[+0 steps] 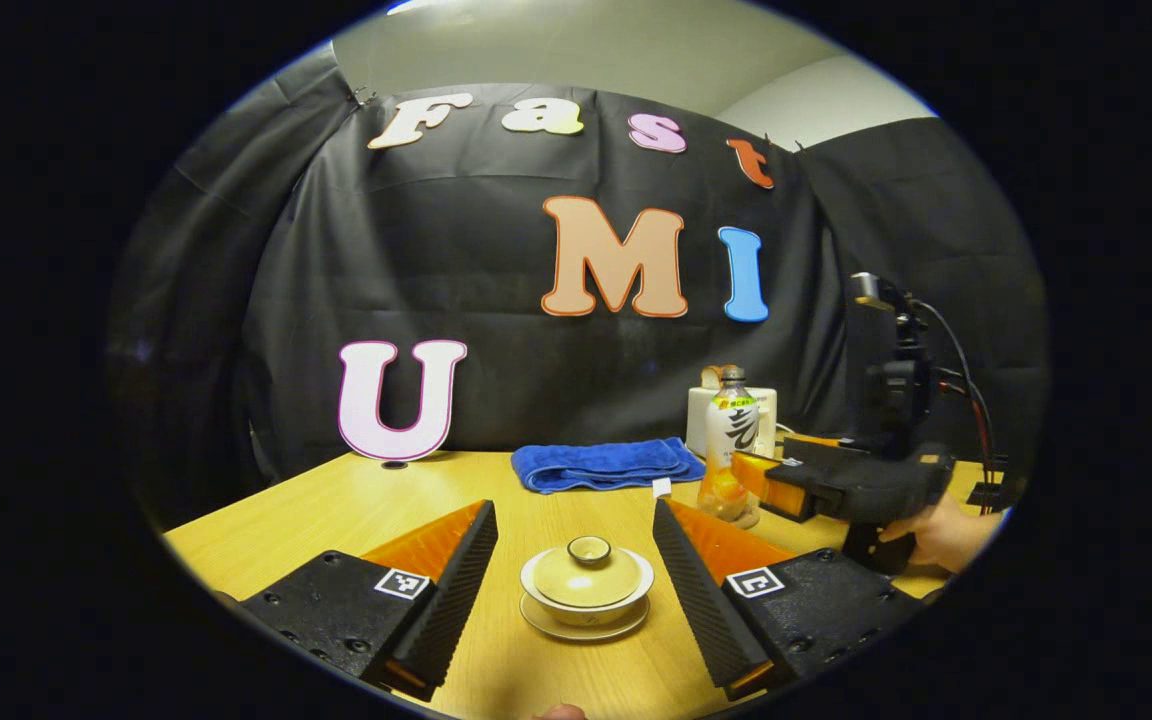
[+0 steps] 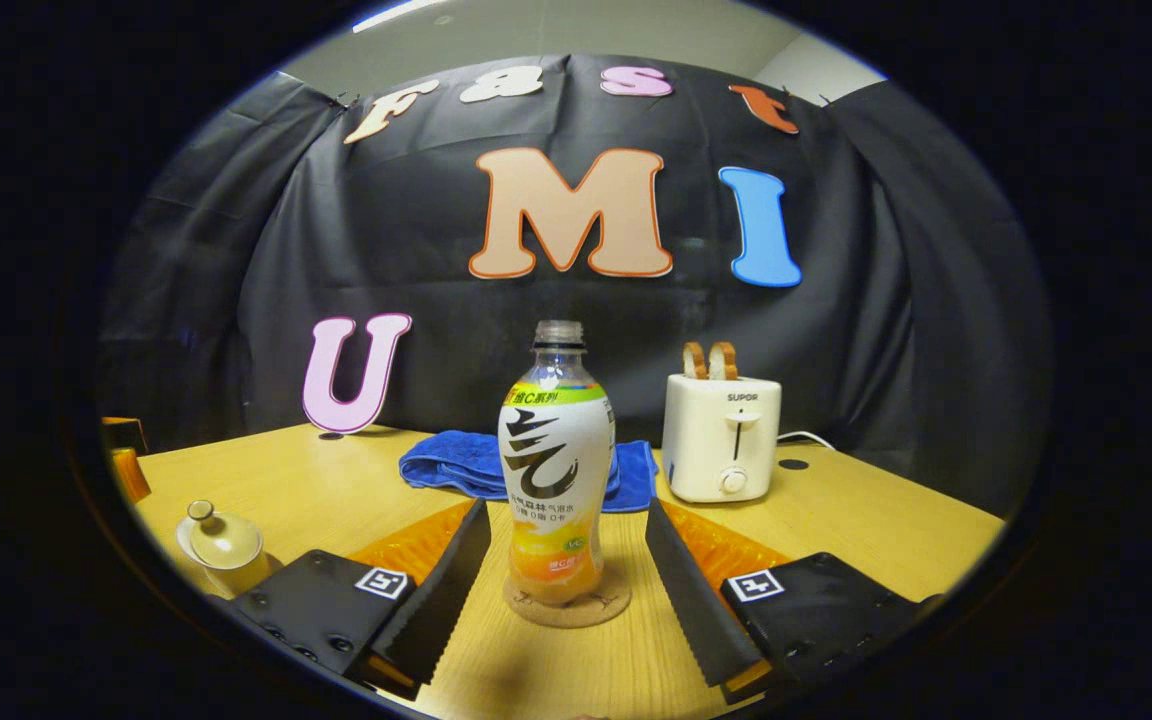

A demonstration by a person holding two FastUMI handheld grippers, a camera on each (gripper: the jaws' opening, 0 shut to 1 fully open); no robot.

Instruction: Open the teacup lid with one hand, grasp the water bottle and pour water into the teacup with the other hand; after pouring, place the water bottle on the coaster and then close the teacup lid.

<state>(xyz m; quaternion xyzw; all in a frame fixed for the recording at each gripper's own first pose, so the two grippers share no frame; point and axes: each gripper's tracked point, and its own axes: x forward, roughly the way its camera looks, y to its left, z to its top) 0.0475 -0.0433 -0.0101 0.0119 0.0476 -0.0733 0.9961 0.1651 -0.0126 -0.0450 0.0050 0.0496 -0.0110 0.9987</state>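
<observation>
The table [image 2: 866,520] looks like pale wood, smooth with a faint sheen. The teacup [image 1: 586,590] at 6 o'clock in the left gripper view is glossy cream ceramic. The bottle [image 2: 556,470] is clear plastic under a shiny label, on a rough cork coaster [image 2: 608,606]. The towel [image 1: 601,465] is soft blue cloth; the toaster [image 2: 721,440] is smooth white plastic.

Between my left tongs' spread fingers sits the teacup [image 1: 587,590], its lid [image 1: 588,572] on. Between my right tongs' fingers the water bottle [image 2: 556,470] stands on the coaster [image 2: 568,605] (upright). Behind it lies a towel [image 2: 466,462]; the toaster [image 2: 720,436] stands right of that on the table [image 2: 866,520].
</observation>
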